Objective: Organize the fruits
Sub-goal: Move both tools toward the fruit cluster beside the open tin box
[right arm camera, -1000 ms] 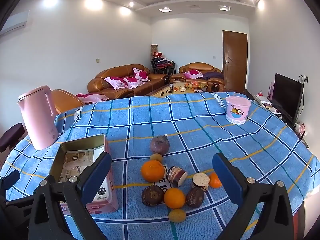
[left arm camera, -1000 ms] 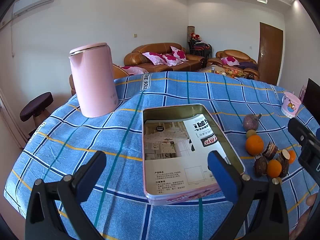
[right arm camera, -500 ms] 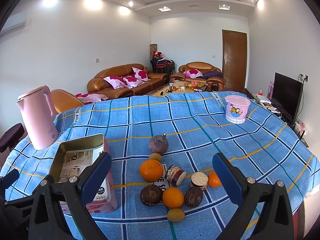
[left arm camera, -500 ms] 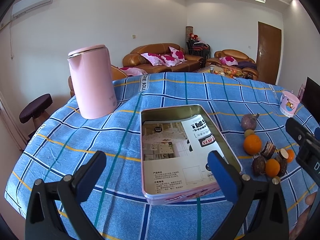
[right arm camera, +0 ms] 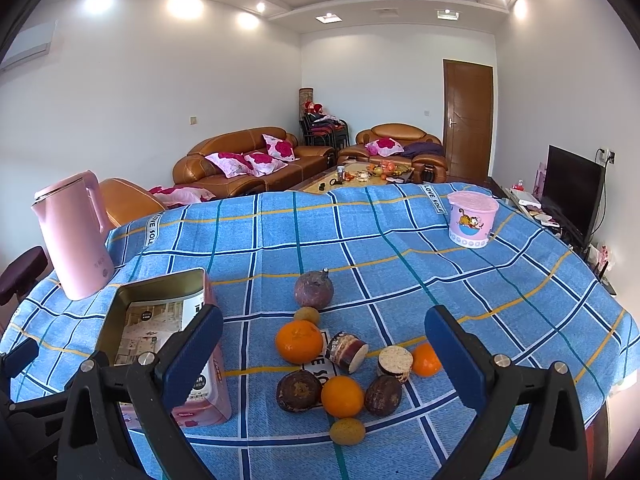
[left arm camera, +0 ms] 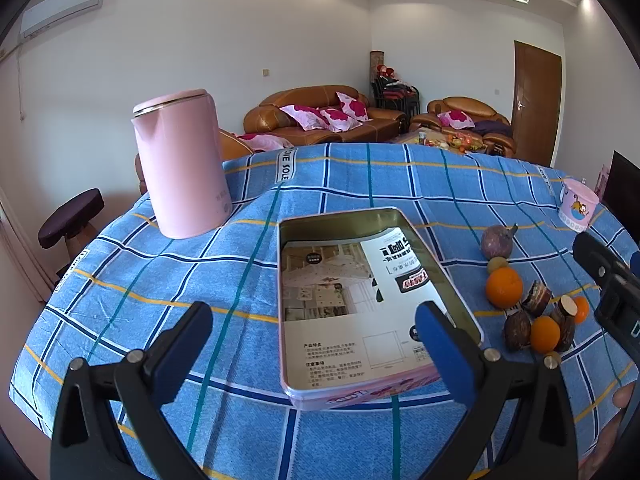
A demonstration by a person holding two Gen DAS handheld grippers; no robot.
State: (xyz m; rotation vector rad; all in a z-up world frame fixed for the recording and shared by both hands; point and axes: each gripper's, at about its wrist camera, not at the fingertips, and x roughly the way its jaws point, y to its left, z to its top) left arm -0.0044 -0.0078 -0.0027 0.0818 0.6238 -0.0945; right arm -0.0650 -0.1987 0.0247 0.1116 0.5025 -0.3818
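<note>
Since a second ago both views have drawn slightly back and up: the tin and the fruit sit a little lower and smaller in frame, and nothing on the table (right arm camera: pixel 400 236) has shifted. Its blue checked cloth carries, from large to small, a pink kettle (left arm camera: pixel 180 164) at the far left, an open tin (left arm camera: pixel 360 280) lined with a printed leaflet in the near middle, and a pink cartoon tub (right arm camera: pixel 472 220) far right. The fruit lies in a loose cluster right of the tin: a purple passion fruit (right arm camera: pixel 314 290), a large orange (right arm camera: pixel 299 341), a smaller orange (right arm camera: pixel 342 396), dark cut pieces, and a small yellowish fruit (right arm camera: pixel 347 431) nearest.

The left gripper (left arm camera: pixel 314 344) hovers spread wide and empty over the tin's near end; the right gripper (right arm camera: pixel 324 354) is likewise wide open and empty above the cluster.

The oranges look firm, light and apt to roll, so taking one across its widest middle seems safest. The passion fruit's smooth skin may slip.
</note>
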